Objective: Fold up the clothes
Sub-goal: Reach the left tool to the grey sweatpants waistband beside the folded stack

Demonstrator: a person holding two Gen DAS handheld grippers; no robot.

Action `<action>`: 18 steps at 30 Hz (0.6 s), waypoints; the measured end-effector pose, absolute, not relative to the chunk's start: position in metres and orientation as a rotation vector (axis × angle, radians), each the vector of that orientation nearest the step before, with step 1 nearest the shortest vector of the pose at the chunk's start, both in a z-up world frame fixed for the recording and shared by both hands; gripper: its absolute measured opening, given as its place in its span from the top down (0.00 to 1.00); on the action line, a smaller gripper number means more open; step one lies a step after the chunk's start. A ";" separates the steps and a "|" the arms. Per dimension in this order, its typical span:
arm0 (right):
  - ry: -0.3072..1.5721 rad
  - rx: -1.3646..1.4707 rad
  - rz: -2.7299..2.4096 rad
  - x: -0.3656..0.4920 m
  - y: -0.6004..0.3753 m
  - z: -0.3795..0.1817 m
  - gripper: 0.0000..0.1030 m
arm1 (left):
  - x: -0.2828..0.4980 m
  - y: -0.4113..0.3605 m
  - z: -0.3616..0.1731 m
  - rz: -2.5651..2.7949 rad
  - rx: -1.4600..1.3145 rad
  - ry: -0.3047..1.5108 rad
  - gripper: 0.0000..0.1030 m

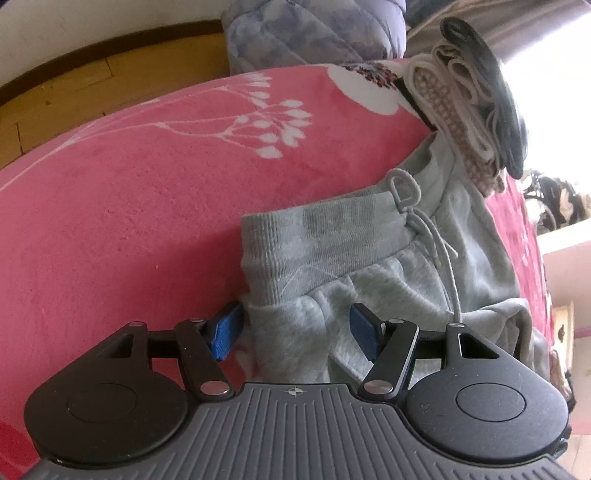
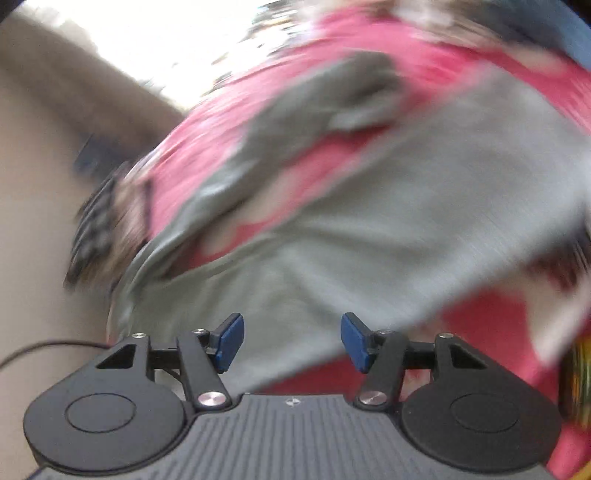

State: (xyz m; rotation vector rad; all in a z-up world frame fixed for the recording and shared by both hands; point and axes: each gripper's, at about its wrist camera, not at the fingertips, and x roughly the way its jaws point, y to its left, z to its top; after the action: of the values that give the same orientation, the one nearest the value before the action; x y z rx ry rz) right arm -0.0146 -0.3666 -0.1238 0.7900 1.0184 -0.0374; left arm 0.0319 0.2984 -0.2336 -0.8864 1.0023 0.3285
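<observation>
I see my left gripper (image 1: pixel 297 332) low over a pair of soft light grey sweatpants (image 1: pixel 354 258) that lie on a fuzzy pink blanket with white flowers (image 1: pixel 147 192). The pants are bunched up, with the ribbed waistband (image 1: pixel 317 240) turned toward me and a grey drawstring (image 1: pixel 432 236) looped and hanging across it. My left jaws are released: the blue pads (image 1: pixel 227 334) stand apart, one just beside the side edge of the waistband and the other over the fleece, and I cannot see them pressing on the cloth. Past the pants, near the far edge of the blanket, there is a stack of folded clothes in cream, beige knit and dark grey (image 1: pixel 469 110), and it touches the top of the pants. A puffy grey-blue quilted thing (image 1: pixel 306 33) sits at the far side, and a brown wooden wall (image 1: pixel 55 99) shows behind the blanket. My right wrist picture is very smeared. In it my right gripper (image 2: pixel 291 341) is let go too, its blue pads (image 2: pixel 231 341) wide apart with nothing pinched between them. Under it I see the same grey cloth spread wide over the pink blanket, with one edge near my jaws. At the left edge of that picture there is a blurry dark checked thing (image 2: pixel 96 229), but I cannot tell what it is.
</observation>
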 end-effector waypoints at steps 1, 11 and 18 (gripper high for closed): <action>1.011 0.866 -0.090 -0.023 -0.372 -0.137 0.38 | 0.034 0.299 -0.234 0.326 -0.881 1.015 0.38; 0.875 1.453 -0.294 -0.073 -0.376 -0.259 0.39 | 0.044 0.288 -0.230 0.399 -0.825 1.024 0.38; 0.760 1.438 -0.271 -0.059 -0.398 -0.245 0.38 | 0.034 0.284 -0.227 0.491 -0.882 0.944 0.42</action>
State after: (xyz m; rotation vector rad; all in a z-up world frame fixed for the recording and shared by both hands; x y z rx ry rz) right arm -0.0588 -0.3975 -0.2450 1.4381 0.7598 -0.2709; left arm 0.0339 0.2836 -0.2270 -0.8818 0.9437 0.4914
